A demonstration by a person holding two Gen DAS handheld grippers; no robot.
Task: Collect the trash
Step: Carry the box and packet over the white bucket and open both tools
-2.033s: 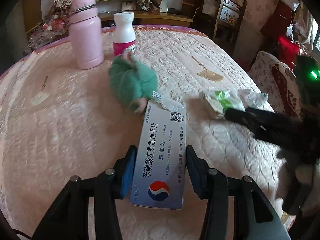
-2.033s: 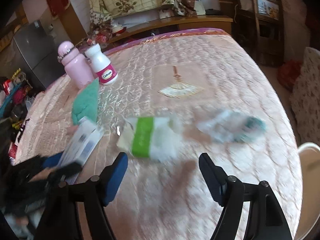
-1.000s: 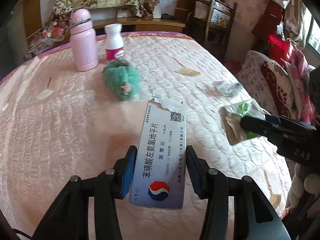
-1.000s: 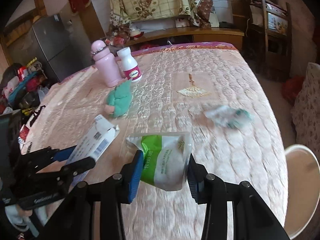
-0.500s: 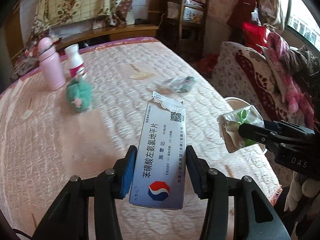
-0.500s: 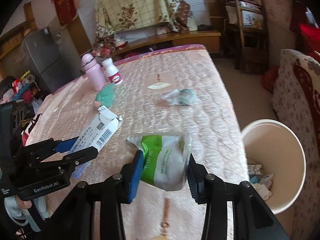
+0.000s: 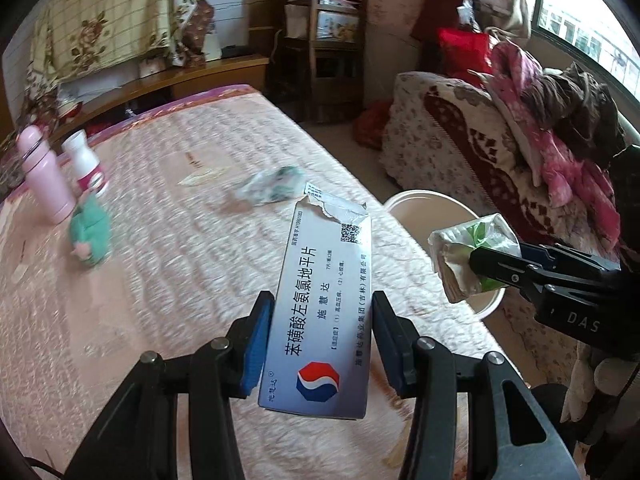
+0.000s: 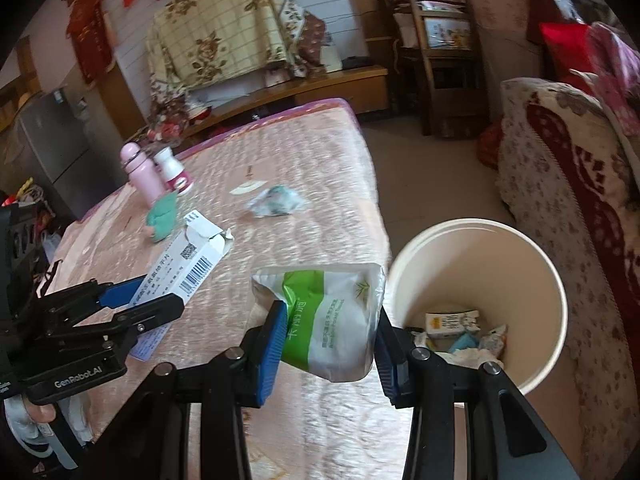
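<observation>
1. The left tool (image 7: 322,346) is clamped on a white medicine box (image 7: 324,312), blue pads pressed against its long sides; the box's torn flap end points away from the camera.
2. The right tool (image 8: 330,340) is closed on a green-and-white tissue pack (image 8: 332,320), gripped by its two sides and held above the edge of the bed (image 8: 312,184).
3. In the left wrist view, the right tool (image 7: 476,260) comes in from the right, its tissue pack (image 7: 468,252) in front of the bin's rim.
4. A cream waste bin (image 8: 532,280) stands on the floor just beside the bed; it holds a small carton and crumpled wrappers at the bottom.
5. A crumpled white-and-teal wrapper (image 8: 276,202) lies farther up the pink quilted bed cover, apart from both tools.
6. Near the far left of the bed, a green plush toy (image 8: 162,216) lies just in front of a pink flask (image 8: 142,174) and a white pill bottle (image 8: 174,170), which stand side by side.
7. A patterned sofa (image 8: 568,184) runs along the right.
</observation>
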